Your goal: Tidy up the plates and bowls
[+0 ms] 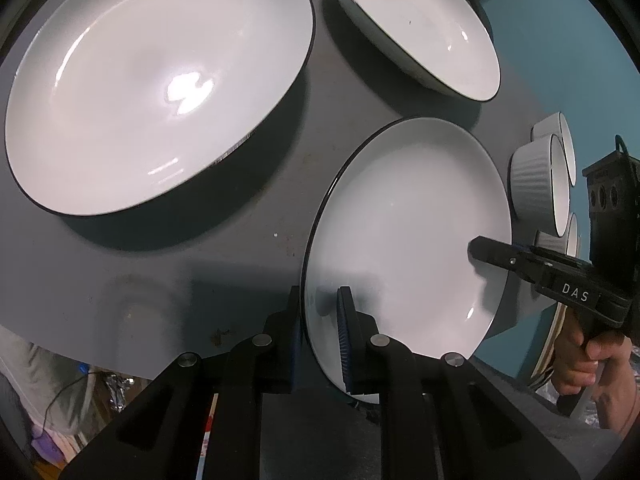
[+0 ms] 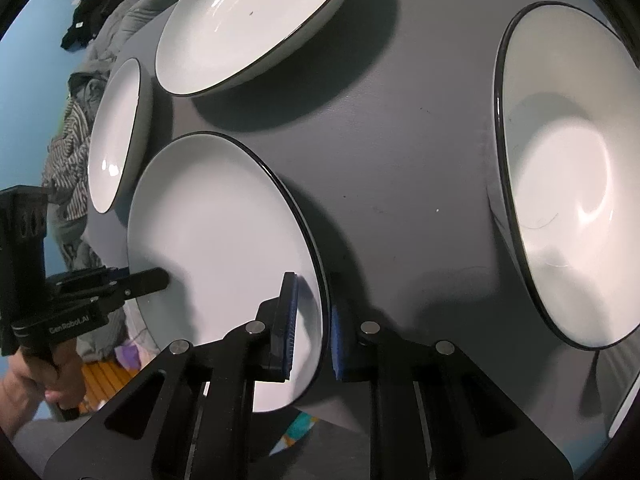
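Note:
A white plate with a thin black rim [image 1: 408,220] is held between both grippers above the grey table [image 1: 240,260]. My left gripper [image 1: 320,332] is shut on its near rim, one blue pad above and one below. My right gripper [image 2: 312,328] is shut on the opposite rim of the same plate [image 2: 216,248]. Each gripper shows in the other's view: the right gripper [image 1: 484,250] at the plate's far edge, the left gripper [image 2: 156,278] likewise.
A large white plate [image 1: 160,84] lies at the left and another plate [image 1: 420,28] at the back. Several ribbed white bowls [image 1: 536,180] stand at the right. In the right wrist view a deep bowl [image 2: 568,176] sits right, two plates [image 2: 248,20] behind.

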`<state>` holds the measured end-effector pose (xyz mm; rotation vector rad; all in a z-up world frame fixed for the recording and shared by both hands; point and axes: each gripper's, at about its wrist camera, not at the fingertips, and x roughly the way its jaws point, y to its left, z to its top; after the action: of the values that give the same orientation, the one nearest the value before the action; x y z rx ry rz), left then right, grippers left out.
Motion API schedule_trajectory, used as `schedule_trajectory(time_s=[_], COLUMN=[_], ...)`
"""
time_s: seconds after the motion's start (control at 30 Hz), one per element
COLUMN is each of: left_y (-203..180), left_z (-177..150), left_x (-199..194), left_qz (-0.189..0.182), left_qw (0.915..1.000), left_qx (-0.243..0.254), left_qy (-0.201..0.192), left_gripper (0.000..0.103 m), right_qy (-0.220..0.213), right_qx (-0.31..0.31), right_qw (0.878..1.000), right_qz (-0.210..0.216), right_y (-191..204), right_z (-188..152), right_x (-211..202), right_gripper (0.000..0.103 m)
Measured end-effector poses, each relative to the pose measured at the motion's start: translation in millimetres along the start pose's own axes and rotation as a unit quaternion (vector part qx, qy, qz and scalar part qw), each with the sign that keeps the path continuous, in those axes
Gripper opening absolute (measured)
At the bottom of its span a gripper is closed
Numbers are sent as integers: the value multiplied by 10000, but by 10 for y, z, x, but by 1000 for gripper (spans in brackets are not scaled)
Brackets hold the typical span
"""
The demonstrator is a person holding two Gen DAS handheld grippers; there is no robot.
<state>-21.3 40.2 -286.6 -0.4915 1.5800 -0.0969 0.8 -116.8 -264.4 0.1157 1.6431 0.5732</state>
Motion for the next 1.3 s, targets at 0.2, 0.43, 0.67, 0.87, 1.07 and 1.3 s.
schedule_trajectory(time_s=[0.2,0.43,0.67,0.87,1.07,1.3], left_y=[89,57,124,126,90,247], left_z=[62,154,199,383,671,1035], left_x=[-198,-397,-608,-740,-820,-802], left_qz=[-38,-51,35,34,57,73], left_qw=[9999,9997,9995,9992,9983,9978], left_qx=[-41,-71,20,33,65,-122], left_qy=[-104,-221,-299,-409,-577,-648], left_gripper=[15,15,15,15,15,15], right_qy=[83,45,-40,-119,-198,-219], right_qx=[102,39,-95,-147,-154,-144], right_qw=[9999,9999,9999,9998,9997,9997], right_qz=[81,87,47,10,10,14], right_y=[9,42,90,102,93,55], right_z=[11,92,188,323,560,876], right_x=[-34,-166,-301,-386,-463,-481], right_gripper=[14,14,13,13,13,13])
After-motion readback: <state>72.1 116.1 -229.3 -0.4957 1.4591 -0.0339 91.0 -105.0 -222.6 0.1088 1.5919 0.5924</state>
